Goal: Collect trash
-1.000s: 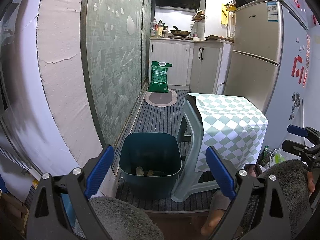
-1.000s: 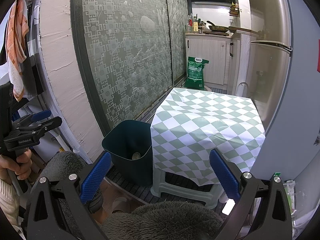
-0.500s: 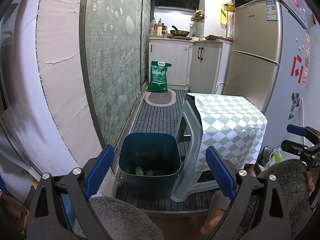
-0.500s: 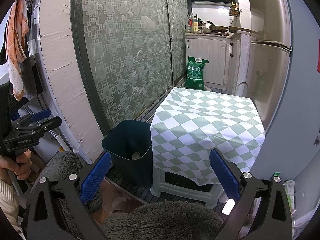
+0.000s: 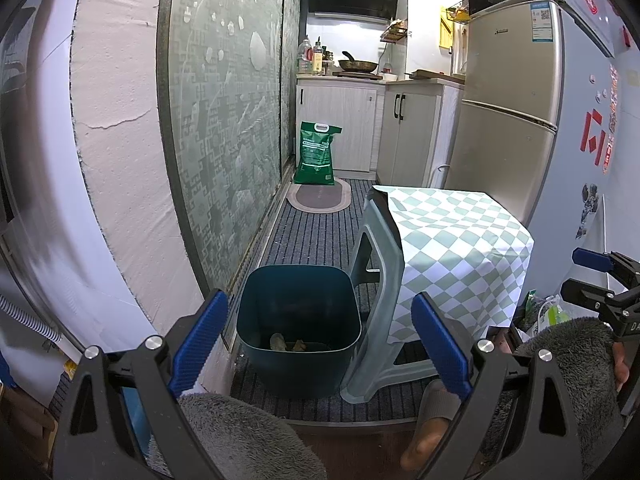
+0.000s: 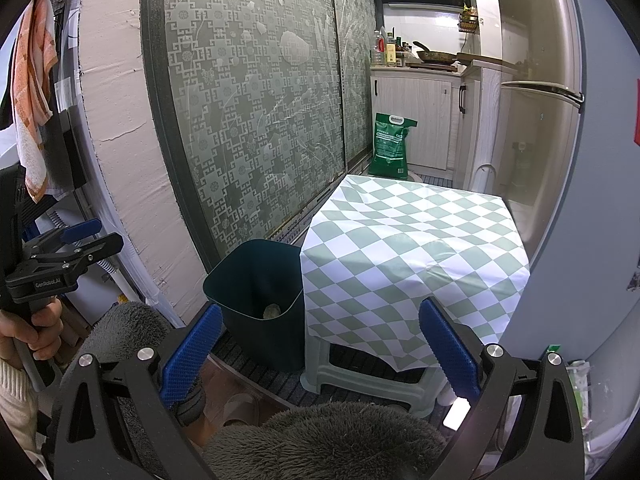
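Note:
A dark teal trash bin (image 5: 298,320) stands on the striped floor mat against the patterned glass door; crumpled trash (image 5: 288,345) lies at its bottom. The same bin (image 6: 256,296) shows in the right wrist view with a scrap (image 6: 272,311) inside. My left gripper (image 5: 318,344) hangs open just in front of the bin, nothing between its blue pads. My right gripper (image 6: 318,350) is open and empty, facing the stool's checked cloth (image 6: 408,248). Each gripper shows at the edge of the other's view: right gripper (image 5: 600,280), left gripper (image 6: 60,256).
A plastic stool (image 5: 380,280) draped in green-white checked cloth stands right of the bin, by the fridge (image 5: 508,120). A green sack (image 5: 318,152) leans on the far cabinets. Bagged items (image 5: 548,312) sit by the fridge. A person's slippered foot (image 5: 432,420) and fuzzy sleeves are low in view.

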